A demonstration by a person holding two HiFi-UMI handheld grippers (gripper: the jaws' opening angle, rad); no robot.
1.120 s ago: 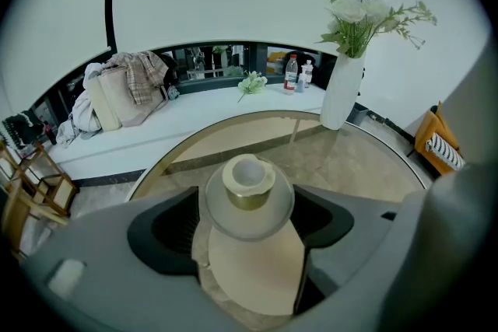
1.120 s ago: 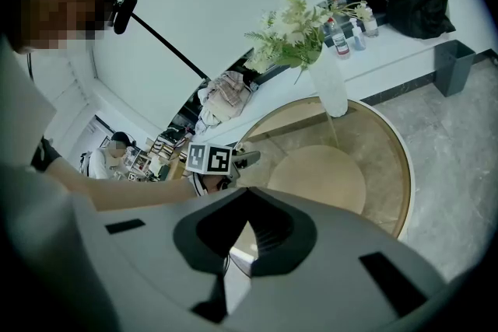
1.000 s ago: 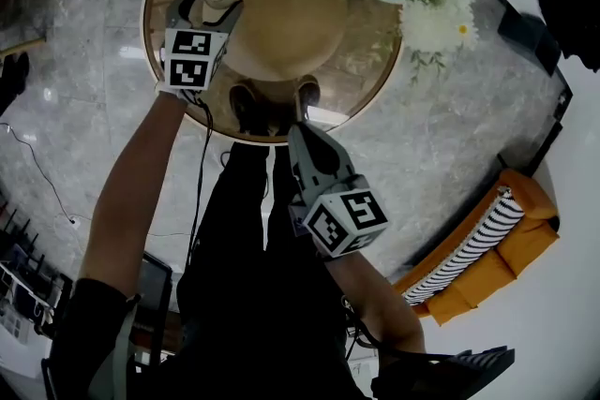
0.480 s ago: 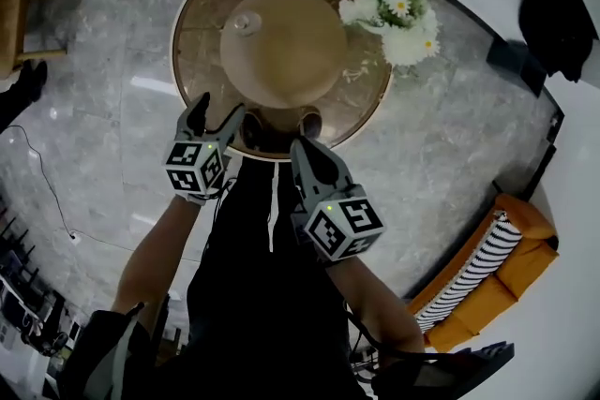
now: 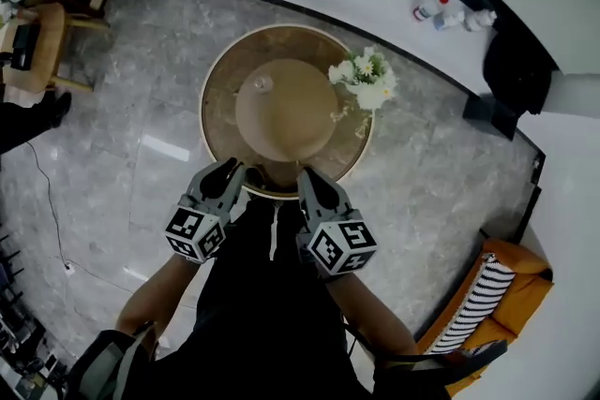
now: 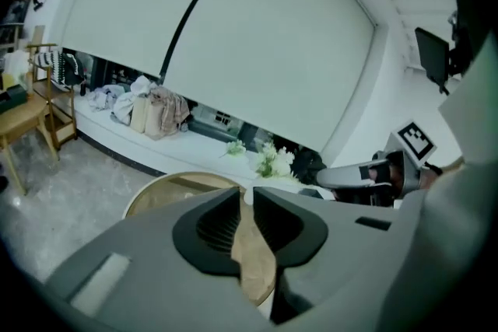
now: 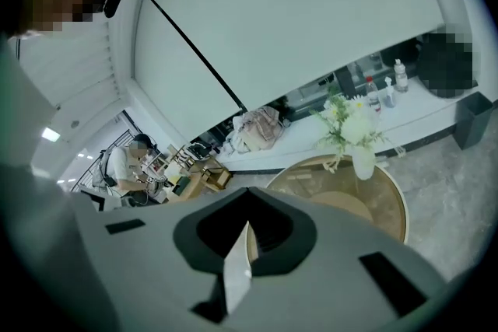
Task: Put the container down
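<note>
Round glass worktop (image 5: pixel 220 112) carries the container (image 5: pixel 263 84); my left fingers (image 5: pixel 214 183) have just been closing to a slit, empty, and my right fingers (image 5: pixel 315 186) are pressed together, empty.

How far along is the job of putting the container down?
Done: the container stands on the round table, clear of both grippers. In hand: nothing. The left gripper has just been closing its jaws with nothing between them, and the right gripper is shut and empty. Left to do: nothing that shows.
</note>
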